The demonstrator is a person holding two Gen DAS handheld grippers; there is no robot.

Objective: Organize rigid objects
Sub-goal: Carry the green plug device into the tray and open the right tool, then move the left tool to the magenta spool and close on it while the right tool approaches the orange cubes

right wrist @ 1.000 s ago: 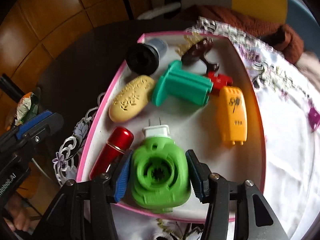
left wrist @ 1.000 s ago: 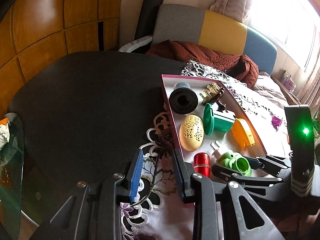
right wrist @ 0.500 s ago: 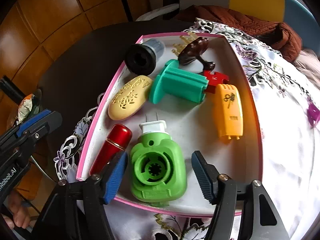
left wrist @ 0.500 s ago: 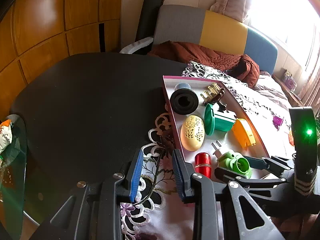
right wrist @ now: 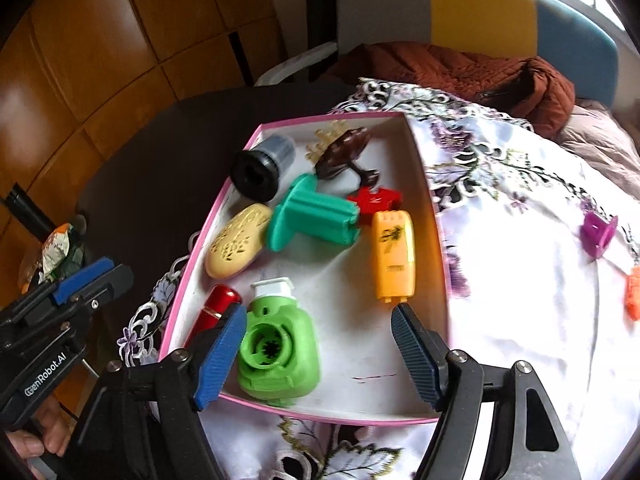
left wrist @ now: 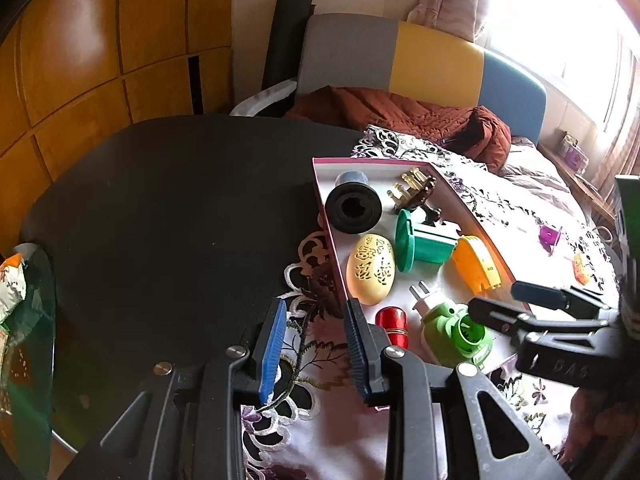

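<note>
A pink-rimmed white tray (right wrist: 332, 118) sits on a flowered cloth. In it lie a green plug-in device (right wrist: 280, 348), a red tube (right wrist: 218, 306), a cream egg-shaped case (right wrist: 238, 246), a teal spool (right wrist: 316, 216), an orange case (right wrist: 394, 256), a black cylinder (right wrist: 256, 170) and a brown clip (right wrist: 344, 152). My right gripper (right wrist: 320, 316) hangs over the tray's near end, its jaws opening. The green device lies between them, free of the pads. My left gripper (left wrist: 316, 308) hovers over the cloth left of the tray, jaws drawn close with nothing between.
A purple piece (right wrist: 598, 232) and a small orange piece (right wrist: 634, 296) lie on the cloth right of the tray. The dark round table (left wrist: 180, 208) spreads to the left. A chair with a brown jacket (left wrist: 400, 116) stands behind. A hand holds the left gripper's handle.
My right gripper let go of the green device, spread its jaws wide and drew up and back. The device now rests in the tray. The left gripper stayed put.
</note>
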